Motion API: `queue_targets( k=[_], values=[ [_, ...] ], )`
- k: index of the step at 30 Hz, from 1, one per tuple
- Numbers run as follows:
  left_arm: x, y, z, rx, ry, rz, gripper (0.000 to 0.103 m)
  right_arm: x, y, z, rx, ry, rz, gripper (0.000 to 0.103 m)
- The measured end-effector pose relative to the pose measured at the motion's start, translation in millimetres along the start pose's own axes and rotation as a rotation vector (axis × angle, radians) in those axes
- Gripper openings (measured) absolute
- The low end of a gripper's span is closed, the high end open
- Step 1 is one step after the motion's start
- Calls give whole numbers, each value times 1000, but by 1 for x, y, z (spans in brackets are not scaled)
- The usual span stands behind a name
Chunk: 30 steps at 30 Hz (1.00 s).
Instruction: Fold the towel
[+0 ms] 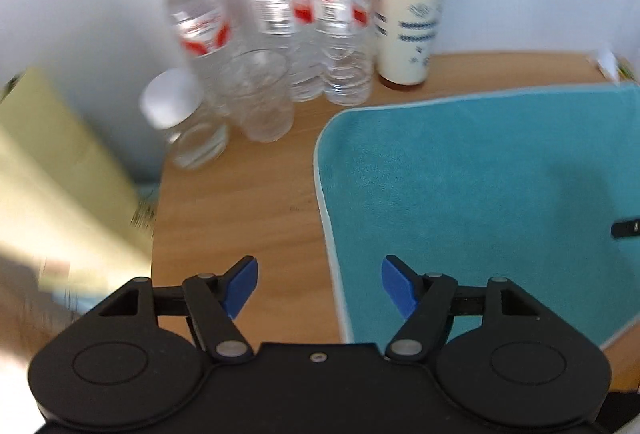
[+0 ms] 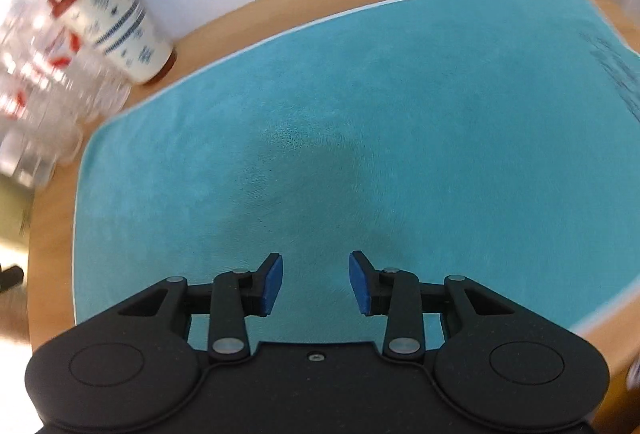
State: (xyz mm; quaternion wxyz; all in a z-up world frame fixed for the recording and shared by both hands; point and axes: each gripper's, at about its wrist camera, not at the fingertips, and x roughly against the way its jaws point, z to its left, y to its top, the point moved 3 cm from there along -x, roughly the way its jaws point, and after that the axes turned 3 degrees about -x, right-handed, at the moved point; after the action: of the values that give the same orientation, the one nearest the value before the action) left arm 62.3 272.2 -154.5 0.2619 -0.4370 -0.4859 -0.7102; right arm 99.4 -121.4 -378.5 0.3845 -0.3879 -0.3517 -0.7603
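Between the blue pads: nothing is held in either view.
Left gripper (image 1: 318,284): jaws spread wide and empty, low in the left wrist frame, over the towel's left edge; one blue pad (image 1: 242,286) sits over bare wood, the other over teal cloth.
Right gripper (image 2: 316,282): jaws parted, less widely than the left pair, empty, above the middle of the towel; whether the fingertips touch the cloth cannot be told.
Towel (image 2: 360,154): teal with a pale trimmed border, spread flat in a single layer on the table, filling most of the right wrist frame; in the left wrist frame it (image 1: 480,194) fills the right half.
Dark marks: a patch of dark lettering or embroidery near the towel's right edge in the right wrist frame, too blurred to read.
Table (image 1: 240,214): light wood, bare strip at centre of the left wrist frame, left of the towel.
Cup (image 1: 408,14): cream paper cup with blue pattern and red lid, upright at the top of the frame, just beyond the towel's far corner.
Water bottles (image 1: 304,18): clear plastic with red labels, clustered upper centre, left of the cup.
Glass tumbler (image 1: 260,94): clear, in front of the bottles.
Blur: both views are smeared toward the edges.
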Motion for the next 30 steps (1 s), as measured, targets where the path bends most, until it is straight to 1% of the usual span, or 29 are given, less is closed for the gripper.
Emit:
queue_targets(
  k=[1,2,4,5,6,7,9,11,14,16,20,22,23,25,26,27,28,29,30],
  values=[
    [-5,3,8,-25,-33,2,69,2,-8,3,-48,1,2,41],
    [-8,6,12,-42,-47,6,69,3,-23,9,-134,14,7,41],
    [-15,15,23,-100,-83,-2,69,3,-39,22,-179,23,1,41],
    [-18,20,27,-122,-90,-15,69,4,-53,35,-168,-5,-13,41],
    [-22,26,30,-143,-100,-26,69,4,-59,38,-163,-13,-20,42],
    [-29,33,32,-162,-115,-33,69,4,-72,50,-144,-39,-40,41],
    [-45,46,35,-193,-126,-29,69,-1,-90,67,-134,-31,-28,41],
    [-55,53,33,-222,-115,-35,69,-5,-100,77,-147,4,-25,41],
    [-69,64,26,-268,-99,-33,69,-9,-104,83,-153,12,-38,41],
    [-77,73,23,-297,-94,-44,69,-12,-114,95,-139,26,-40,41],
    [-94,79,19,-365,-118,-30,69,-14,-133,116,-98,15,-46,41],
    [-103,81,20,-372,-133,-35,69,-14,-139,124,-90,2,-64,40],
    [-105,81,21,-370,-141,-38,68,-14,-141,127,-93,-3,-69,40],
    [-112,81,23,-365,-187,-34,63,-15,-148,136,-121,-41,-87,40],
    [-117,81,23,-387,-190,-35,63,-16,-153,143,-138,-56,-94,40],
    [-121,82,21,-425,-174,-38,59,-18,-155,146,-151,-66,-96,40],
    [-122,82,19,-458,-163,-51,52,-19,-157,151,-164,-76,-99,39],
    [-123,83,18,-484,-164,-68,51,-20,-162,161,-173,-84,-110,39],
    [-122,84,16,-508,-183,-82,52,-21,-165,168,-171,-98,-119,39]
  ],
)
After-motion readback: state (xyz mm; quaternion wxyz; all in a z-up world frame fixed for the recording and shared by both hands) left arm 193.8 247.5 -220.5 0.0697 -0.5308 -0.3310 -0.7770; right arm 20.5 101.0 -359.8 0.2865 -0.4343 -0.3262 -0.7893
